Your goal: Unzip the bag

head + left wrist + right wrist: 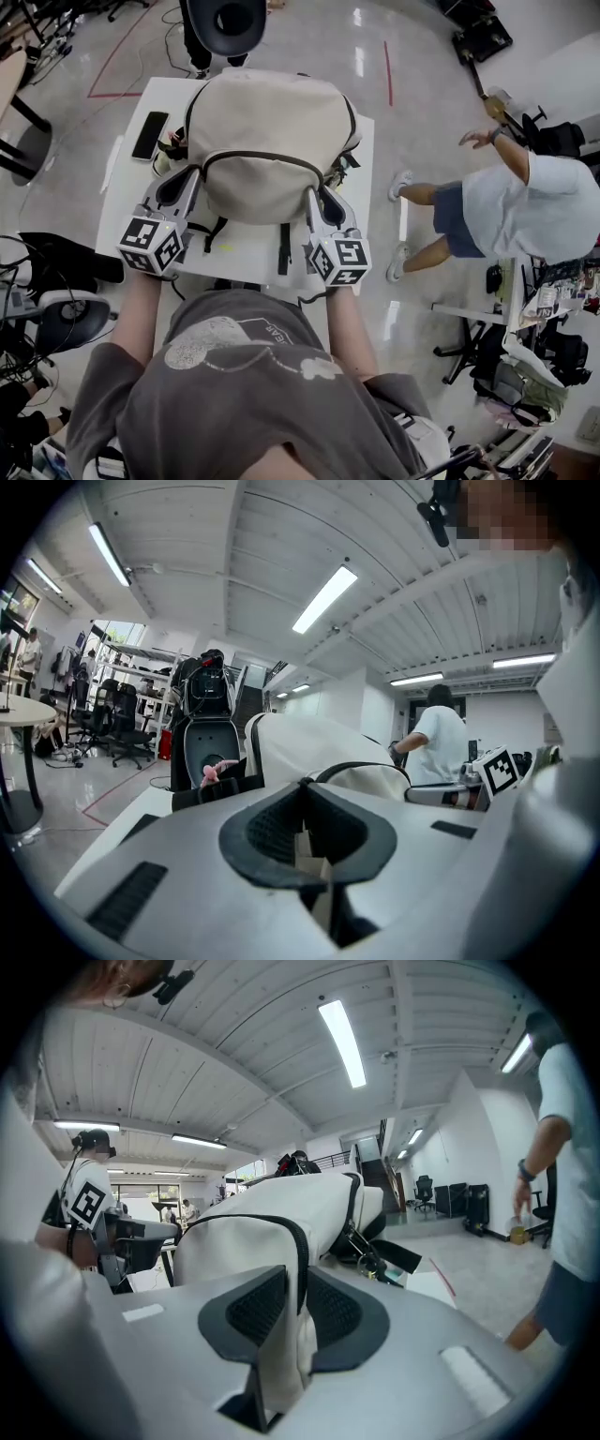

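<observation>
The white table point(127, 183) is mostly covered by the beige fabric backpack point(267, 141), with bare top only along the lower edge and at the left, where a black phone point(150, 134) lies. There is shiny open floor on both sides. A black chair point(225, 23) stands just past the upper edge, and a person in a white shirt point(525, 202) stands well apart at right.

The left gripper point(302, 794) has its jaws nearly together, pinching a thin beige strip at the backpack's lower left corner. The right gripper point(295, 1283), its jaws wider, clamps a fold of fabric beside the black zipper at the lower right.
</observation>
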`<state>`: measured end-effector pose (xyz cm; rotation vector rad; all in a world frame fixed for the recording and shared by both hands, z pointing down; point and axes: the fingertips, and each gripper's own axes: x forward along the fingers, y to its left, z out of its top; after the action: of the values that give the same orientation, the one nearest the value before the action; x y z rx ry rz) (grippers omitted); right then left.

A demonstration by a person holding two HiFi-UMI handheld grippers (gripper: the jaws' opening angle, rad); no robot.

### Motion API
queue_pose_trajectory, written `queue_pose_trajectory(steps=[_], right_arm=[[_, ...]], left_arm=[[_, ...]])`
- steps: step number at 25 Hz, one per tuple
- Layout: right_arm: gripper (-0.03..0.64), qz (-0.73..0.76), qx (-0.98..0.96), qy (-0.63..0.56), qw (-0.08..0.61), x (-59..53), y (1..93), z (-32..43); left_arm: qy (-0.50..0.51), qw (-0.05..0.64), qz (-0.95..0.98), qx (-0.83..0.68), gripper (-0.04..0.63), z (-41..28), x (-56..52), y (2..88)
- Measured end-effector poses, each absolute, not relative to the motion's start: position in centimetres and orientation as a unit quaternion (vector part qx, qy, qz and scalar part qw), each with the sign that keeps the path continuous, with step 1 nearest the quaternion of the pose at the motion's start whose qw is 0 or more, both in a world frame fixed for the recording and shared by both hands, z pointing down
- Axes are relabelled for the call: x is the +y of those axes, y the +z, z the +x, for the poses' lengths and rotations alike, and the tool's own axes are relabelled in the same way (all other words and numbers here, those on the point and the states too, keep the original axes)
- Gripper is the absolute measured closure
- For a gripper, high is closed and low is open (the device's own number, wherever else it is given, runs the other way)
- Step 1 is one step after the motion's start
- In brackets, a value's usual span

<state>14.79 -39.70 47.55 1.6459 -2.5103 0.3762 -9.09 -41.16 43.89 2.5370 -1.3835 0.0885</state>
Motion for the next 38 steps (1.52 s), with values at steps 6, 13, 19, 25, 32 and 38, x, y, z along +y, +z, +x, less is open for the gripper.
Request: queue_pose_trajectory(steps=[6, 13, 19, 25, 32, 38], right_arm=[[0.547, 0.541, -0.829, 0.127, 0.057, -39.7, 47.8, 14.8], [0.548, 0.541, -0.829, 0.129, 0.057, -40.2, 47.9, 14.1], [0.548, 0.538, -0.832, 0.126, 0.059, -40.4, 48.2, 14.7], [0.548, 0.538, -0.831, 0.128, 0.057, -40.3, 48.5, 14.7], [0.548, 0.536, -0.832, 0.132, 0.047, -39.7, 48.6, 15.2], [0.548, 0.532, -0.835, 0.133, 0.044, -39.7, 48.5, 15.3]], left_arm=[[0.021, 0.124, 0.872, -0.473, 0.568, -9.1, -42.2, 42.5], [0.033, 0.088, 0.888, -0.451, 0.568, -7.9, -44.0, 39.7], [0.030, 0.086, 0.900, -0.427, 0.569, -4.3, -44.1, 38.9], [0.031, 0.080, 0.914, -0.397, 0.569, -0.9, -43.8, 38.7], [0.042, 0.080, 0.928, -0.362, 0.569, 3.8, -42.8, 38.7], [0.046, 0.082, 0.935, -0.342, 0.569, 6.2, -42.6, 38.8]])
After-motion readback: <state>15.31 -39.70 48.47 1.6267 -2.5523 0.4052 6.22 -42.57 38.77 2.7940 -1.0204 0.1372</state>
